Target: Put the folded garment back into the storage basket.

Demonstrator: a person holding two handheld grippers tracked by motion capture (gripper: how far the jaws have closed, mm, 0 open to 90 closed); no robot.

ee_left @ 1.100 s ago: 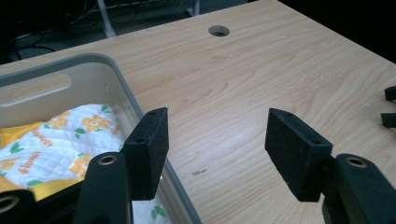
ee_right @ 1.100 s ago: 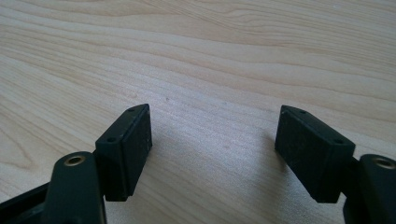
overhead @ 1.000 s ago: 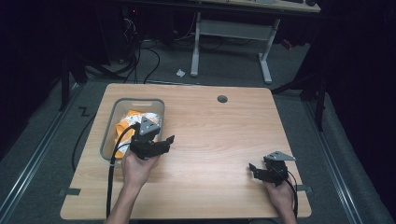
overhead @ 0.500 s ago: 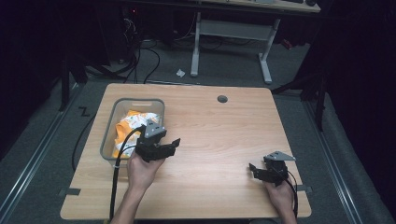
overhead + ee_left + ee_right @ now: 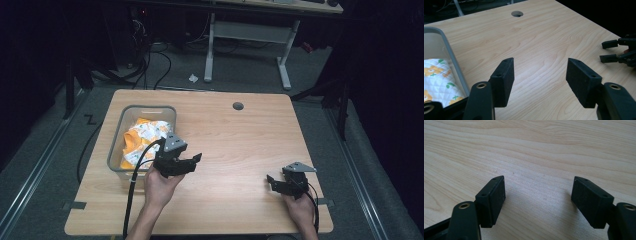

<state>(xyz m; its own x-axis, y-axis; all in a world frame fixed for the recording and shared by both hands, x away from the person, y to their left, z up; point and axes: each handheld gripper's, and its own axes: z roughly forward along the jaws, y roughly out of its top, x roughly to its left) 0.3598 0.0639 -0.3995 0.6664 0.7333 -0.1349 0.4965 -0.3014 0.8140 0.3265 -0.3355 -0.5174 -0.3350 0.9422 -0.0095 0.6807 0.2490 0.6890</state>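
Note:
A clear plastic bin point(image 5: 121, 131) stands on the left of the wooden table point(image 5: 240, 135) and holds an orange and white patterned cloth point(image 5: 142, 136). My left gripper point(image 5: 192, 161) hovers just right of the bin's near corner, open and empty. Its own view shows the open left gripper point(image 5: 539, 75) above bare wood, with the bin's rim point(image 5: 449, 50) and the quilted cloth point(image 5: 439, 80) at the left. My right gripper point(image 5: 272, 181) rests near the table's front right, open with nothing between its jaws. In its own view the right gripper point(image 5: 537, 195) sits low over bare wood.
A round cable hole point(image 5: 238, 106) is at the table's back middle. Behind the table stand a white desk frame point(image 5: 247, 35) and floor cables point(image 5: 150, 60). The right gripper point(image 5: 616, 51) appears at the right edge of the left gripper view.
My left gripper has drifted right and a little toward me, away from the bin, staying open. The right gripper has not moved.

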